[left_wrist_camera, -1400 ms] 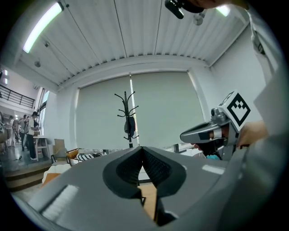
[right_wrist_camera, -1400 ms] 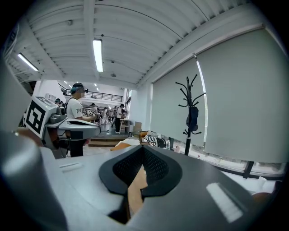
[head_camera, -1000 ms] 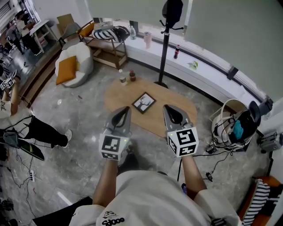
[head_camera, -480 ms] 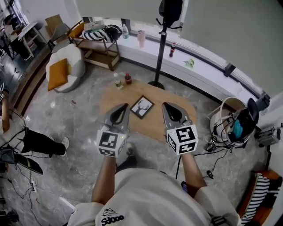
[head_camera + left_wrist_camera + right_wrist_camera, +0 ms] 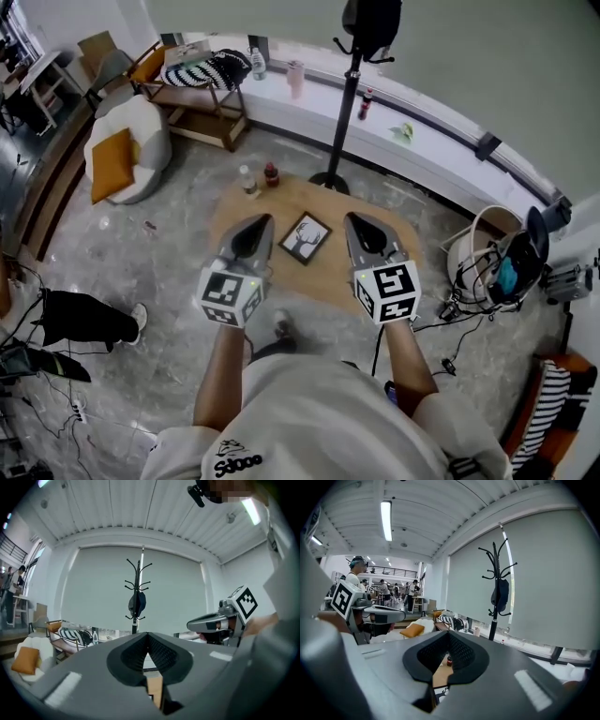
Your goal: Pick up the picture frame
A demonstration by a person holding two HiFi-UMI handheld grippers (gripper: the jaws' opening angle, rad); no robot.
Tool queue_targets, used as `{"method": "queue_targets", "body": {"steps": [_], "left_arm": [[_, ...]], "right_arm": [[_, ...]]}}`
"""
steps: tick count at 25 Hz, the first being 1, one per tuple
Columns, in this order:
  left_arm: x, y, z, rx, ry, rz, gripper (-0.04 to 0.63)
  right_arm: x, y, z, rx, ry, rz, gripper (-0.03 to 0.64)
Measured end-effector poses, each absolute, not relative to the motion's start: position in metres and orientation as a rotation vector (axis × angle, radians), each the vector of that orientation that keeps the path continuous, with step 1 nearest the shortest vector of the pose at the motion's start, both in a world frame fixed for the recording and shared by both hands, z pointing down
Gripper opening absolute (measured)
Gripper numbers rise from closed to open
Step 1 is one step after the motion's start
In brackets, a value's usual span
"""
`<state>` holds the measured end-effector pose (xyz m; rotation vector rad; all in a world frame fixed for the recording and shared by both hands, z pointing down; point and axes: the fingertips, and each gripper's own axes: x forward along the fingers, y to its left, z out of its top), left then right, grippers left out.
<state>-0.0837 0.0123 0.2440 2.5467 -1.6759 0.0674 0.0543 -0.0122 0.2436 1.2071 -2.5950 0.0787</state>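
The picture frame (image 5: 306,237), black-edged with a white deer print, lies flat on the low oval wooden table (image 5: 302,279). My left gripper (image 5: 266,219) hovers just left of it and my right gripper (image 5: 349,218) just right of it, so the frame sits between their tips. Both are shut and hold nothing. In the left gripper view the jaws (image 5: 148,634) meet at the tip, and the right gripper (image 5: 213,620) shows beside them. A sliver of the frame (image 5: 442,693) shows below the closed jaws in the right gripper view.
Two small bottles (image 5: 248,180) (image 5: 271,174) stand at the table's far left edge. A coat stand (image 5: 349,94) rises behind the table. A white beanbag (image 5: 127,150) with an orange cushion lies far left, and a basket of cables (image 5: 487,258) sits at the right.
Both grippers have moved forward over the table, and their tips now flank the frame instead of stopping short of it. Their jaws have stayed shut.
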Motion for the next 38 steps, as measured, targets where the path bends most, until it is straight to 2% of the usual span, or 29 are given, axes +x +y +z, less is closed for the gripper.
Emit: {"method": "queue_targets", "body": {"steps": [18,38], "left_arm": [[-0.140,-0.085,0.314,2.504,-1.463,0.237,0.009],[-0.121,-0.137,0.442,2.441,-1.417,0.476,0.011]], "right_arm": [[0.011,-0.096,0.302,1.304,-2.413,0.203,0.005],[0.041,-0.153,0.436,1.332,-2.322,0.463,0.004]]}}
